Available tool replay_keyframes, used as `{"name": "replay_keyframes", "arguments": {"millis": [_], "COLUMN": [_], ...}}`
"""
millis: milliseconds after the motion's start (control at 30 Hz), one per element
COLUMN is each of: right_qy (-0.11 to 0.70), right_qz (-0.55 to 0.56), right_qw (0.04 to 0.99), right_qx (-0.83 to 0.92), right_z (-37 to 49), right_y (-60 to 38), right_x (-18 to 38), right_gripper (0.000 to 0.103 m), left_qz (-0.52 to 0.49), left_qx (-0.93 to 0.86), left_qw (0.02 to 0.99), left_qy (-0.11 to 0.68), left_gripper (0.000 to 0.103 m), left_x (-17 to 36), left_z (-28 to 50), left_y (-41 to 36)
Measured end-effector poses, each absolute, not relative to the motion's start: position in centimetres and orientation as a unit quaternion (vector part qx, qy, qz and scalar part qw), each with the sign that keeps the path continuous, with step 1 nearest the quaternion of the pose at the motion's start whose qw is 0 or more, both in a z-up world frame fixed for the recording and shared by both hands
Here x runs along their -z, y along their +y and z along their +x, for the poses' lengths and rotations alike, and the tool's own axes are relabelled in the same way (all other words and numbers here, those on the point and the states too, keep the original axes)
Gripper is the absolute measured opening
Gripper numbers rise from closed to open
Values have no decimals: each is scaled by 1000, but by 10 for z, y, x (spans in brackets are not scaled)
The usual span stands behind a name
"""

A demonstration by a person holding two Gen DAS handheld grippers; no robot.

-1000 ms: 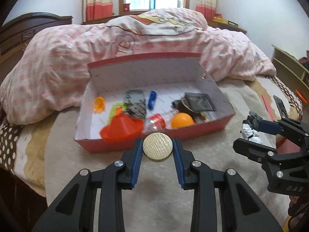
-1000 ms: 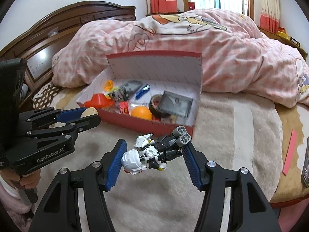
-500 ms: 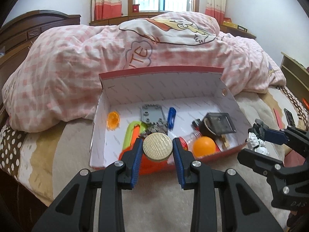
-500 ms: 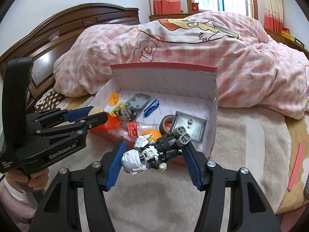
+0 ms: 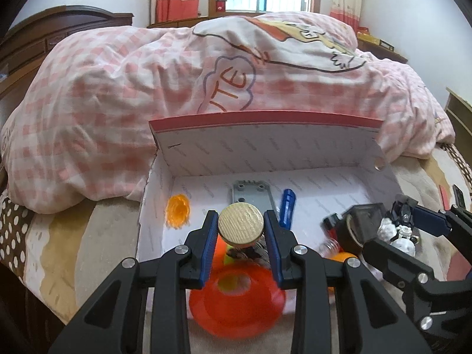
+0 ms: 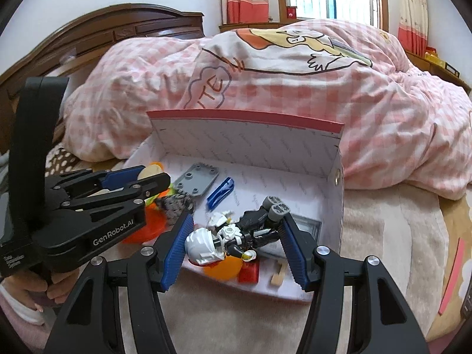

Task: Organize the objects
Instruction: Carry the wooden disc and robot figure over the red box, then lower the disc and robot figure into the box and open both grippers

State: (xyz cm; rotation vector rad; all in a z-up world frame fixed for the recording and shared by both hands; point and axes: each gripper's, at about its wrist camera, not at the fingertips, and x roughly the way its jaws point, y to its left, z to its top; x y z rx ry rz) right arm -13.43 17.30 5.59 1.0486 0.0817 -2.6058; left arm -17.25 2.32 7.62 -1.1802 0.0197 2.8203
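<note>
Left wrist view: the left gripper [image 5: 240, 230] is clamped on a round wooden disc [image 5: 240, 226], one blue pad pressed against each side of its rim, so the disc sits dead centre between the fingertips. Just under the gripper, at 6 o'clock from the disc, an orange cone [image 5: 236, 301] lies at the near edge of the box [image 5: 265, 153], blurred. Farther in, an orange translucent piece [image 5: 178, 211] lies at 9 o'clock from the disc, near the box's left wall; a grey plate [image 5: 250, 194] lies at 12 o'clock, and a blue clip [image 5: 287, 211] at 2 o'clock beside it. At 3 o'clock the right gripper [image 5: 398, 233] reaches in over the box's right end, over a dark tape roll [image 5: 351, 230].

Right wrist view: the right gripper [image 6: 236, 239] is clamped on a black-and-white robot figure [image 6: 236, 236], which lies crosswise between the pads, white head toward 9 o'clock, grey feet toward 2 o'clock. Below it inside the box [image 6: 244, 144] show an orange ball [image 6: 221, 268], a red block [image 6: 249, 271] and a small wooden piece [image 6: 278, 274]. The left gripper [image 6: 147, 178] is at 10 o'clock. Beyond the box a pink checked quilt [image 6: 295, 94] heaps across the bed [image 6: 383, 236], with a dark wooden headboard [image 6: 118, 29] at 11 o'clock.
</note>
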Motion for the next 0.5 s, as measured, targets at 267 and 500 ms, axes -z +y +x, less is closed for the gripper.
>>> {"name": "replay_keyframes", "arguments": {"millis": [267, 500], "right_qy": [39, 27], "right_qz": [365, 358], "right_qw": [133, 129], "right_qx": [921, 924], "right_z": [-145, -137], "right_y": [164, 168], "right_x": [-45, -48], "right_gripper": [65, 68], "left_qz": [-393, -389], "left_qx": [-919, -921], "left_qw": [15, 16], "left_qy": [14, 13], "left_gripper": [46, 47], "left_x": [-69, -73], "left_z": [-179, -171], "left_y": [23, 22]}}
